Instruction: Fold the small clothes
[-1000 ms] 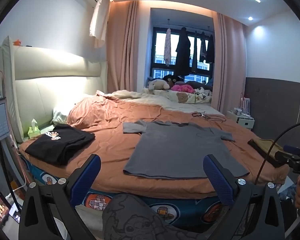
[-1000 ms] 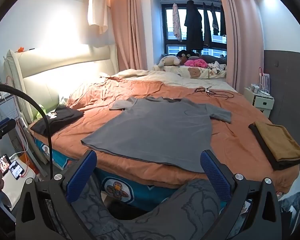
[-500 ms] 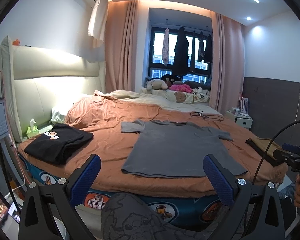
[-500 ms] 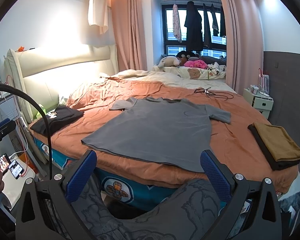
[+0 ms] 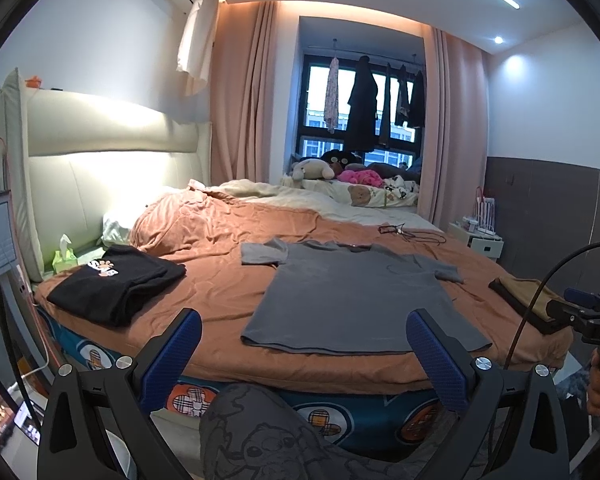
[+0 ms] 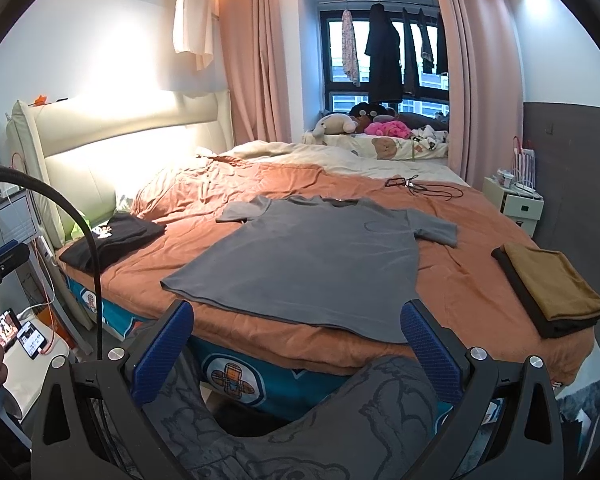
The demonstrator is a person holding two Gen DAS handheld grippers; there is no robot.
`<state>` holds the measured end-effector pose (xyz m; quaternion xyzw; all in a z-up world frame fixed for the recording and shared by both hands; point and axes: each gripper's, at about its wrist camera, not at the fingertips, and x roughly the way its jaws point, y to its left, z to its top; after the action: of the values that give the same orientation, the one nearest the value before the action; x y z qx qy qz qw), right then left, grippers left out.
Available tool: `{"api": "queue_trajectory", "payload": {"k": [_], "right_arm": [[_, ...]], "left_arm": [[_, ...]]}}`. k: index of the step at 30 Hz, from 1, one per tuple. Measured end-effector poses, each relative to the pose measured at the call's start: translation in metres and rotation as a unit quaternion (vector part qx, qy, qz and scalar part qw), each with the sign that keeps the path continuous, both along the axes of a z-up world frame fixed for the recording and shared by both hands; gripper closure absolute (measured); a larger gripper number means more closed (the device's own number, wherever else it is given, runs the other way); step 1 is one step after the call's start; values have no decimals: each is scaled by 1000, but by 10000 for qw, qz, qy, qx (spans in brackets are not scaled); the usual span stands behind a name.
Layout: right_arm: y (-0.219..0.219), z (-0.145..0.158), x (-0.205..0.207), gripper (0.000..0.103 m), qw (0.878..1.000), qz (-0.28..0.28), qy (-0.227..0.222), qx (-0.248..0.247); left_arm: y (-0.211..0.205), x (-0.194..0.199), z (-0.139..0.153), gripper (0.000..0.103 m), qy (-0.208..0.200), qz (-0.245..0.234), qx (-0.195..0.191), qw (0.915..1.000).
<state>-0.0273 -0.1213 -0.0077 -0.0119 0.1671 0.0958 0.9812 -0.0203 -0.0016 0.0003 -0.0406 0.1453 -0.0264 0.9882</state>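
Note:
A grey T-shirt (image 5: 352, 296) (image 6: 316, 256) lies spread flat, sleeves out, on the rust-orange bedspread (image 5: 220, 264) (image 6: 452, 280), its hem at the near edge of the bed. My left gripper (image 5: 302, 334) hangs open in front of the bed edge, short of the hem, holding nothing. My right gripper (image 6: 296, 326) is also open and empty, level with the hem's near edge. The person's patterned grey trouser legs (image 5: 268, 436) (image 6: 340, 416) fill the bottom of both views.
A folded black garment (image 5: 116, 284) (image 6: 108, 240) lies at the bed's left end, and a folded tan-on-black stack (image 6: 548, 288) (image 5: 528, 300) at the right. Cables (image 6: 416, 188) lie further back. A white nightstand (image 6: 512, 204) stands right; phones (image 6: 24, 336) glow lower left.
Both grippers stay open and the views shift only slightly; the T-shirt has not moved.

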Motion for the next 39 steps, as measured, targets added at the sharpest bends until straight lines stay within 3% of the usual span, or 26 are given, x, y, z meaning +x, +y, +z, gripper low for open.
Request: {"api": "queue_trajectory", "payload": {"k": [39], "right_arm": [[-3,5,-1,0,10000,4,-58,80]], "left_arm": [[-5,-4,9,0,-61,-66,-31,10000]]}}
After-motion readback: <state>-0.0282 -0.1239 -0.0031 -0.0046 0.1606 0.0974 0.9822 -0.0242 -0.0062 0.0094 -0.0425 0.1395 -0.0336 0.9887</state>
